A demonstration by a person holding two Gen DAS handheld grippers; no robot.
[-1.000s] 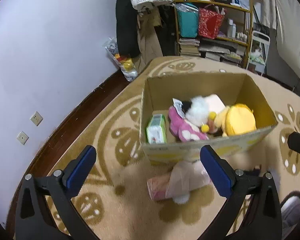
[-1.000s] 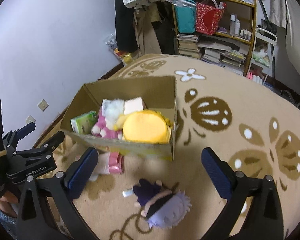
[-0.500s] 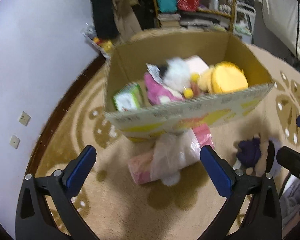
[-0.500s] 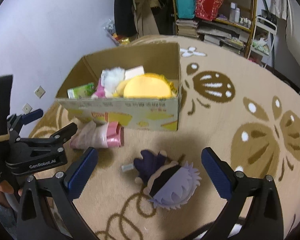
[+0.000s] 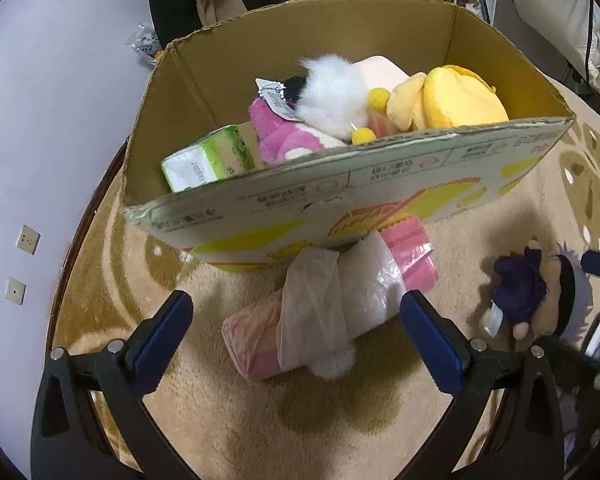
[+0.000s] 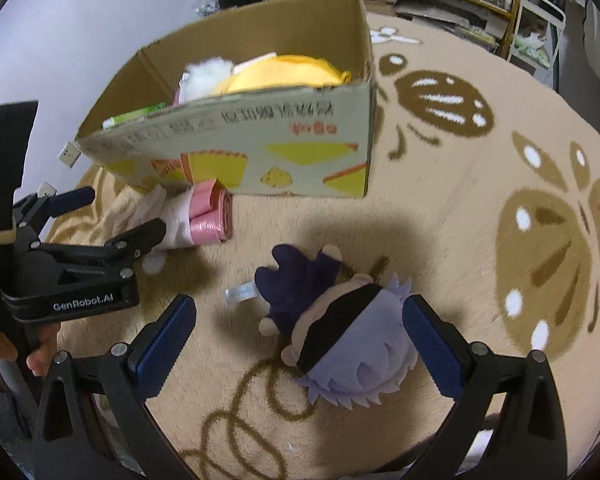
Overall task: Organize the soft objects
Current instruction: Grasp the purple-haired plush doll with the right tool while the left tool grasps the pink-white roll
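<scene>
Both tongs have dropped low, left tongs [image 5: 296,332] straddling wrapped bundle [image 5: 324,316].

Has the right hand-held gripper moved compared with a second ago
Yes. The right hand-held gripper has come down and forward: the plush doll on the rug now lies between its open fingers, and the cardboard box looms closer.

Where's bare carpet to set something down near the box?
Bare carpet lies right of the cardboard box, and nearer than the purple-haired doll. It is crowded against the box front, where the pink bag roll lies.
</scene>
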